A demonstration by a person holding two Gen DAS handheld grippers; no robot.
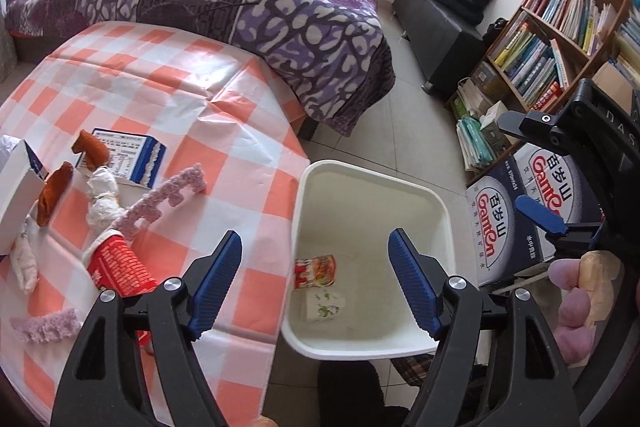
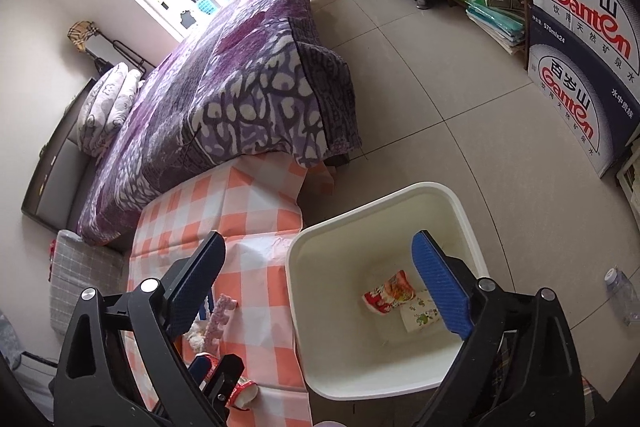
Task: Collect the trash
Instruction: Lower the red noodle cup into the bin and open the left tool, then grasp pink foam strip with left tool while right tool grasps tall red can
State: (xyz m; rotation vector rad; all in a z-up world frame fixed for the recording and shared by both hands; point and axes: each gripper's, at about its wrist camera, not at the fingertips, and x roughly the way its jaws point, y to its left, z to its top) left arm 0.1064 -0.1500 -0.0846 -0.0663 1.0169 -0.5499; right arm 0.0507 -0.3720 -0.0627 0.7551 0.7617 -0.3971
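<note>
Over the bin (image 1: 372,343) beside the tabletop's (image 1: 168,75) near right corner, both my jaws gape empty, and the red cup (image 1: 120,265), long axis toward that corner, lies just left of my left gripper (image 1: 316,277), nearer than my right gripper (image 2: 320,291).

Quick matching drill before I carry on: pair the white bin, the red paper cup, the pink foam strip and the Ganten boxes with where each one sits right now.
Things:
1. white bin
2. red paper cup
3. pink foam strip
4. Ganten boxes

Places:
A. lying on its side at the checkered cloth's near edge
B. on the floor beside the table, two cups inside
C. on the floor by the bookshelf
D. on the cloth, beside crumpled tissue

Pairs: 1-B, 2-A, 3-D, 4-C
</note>
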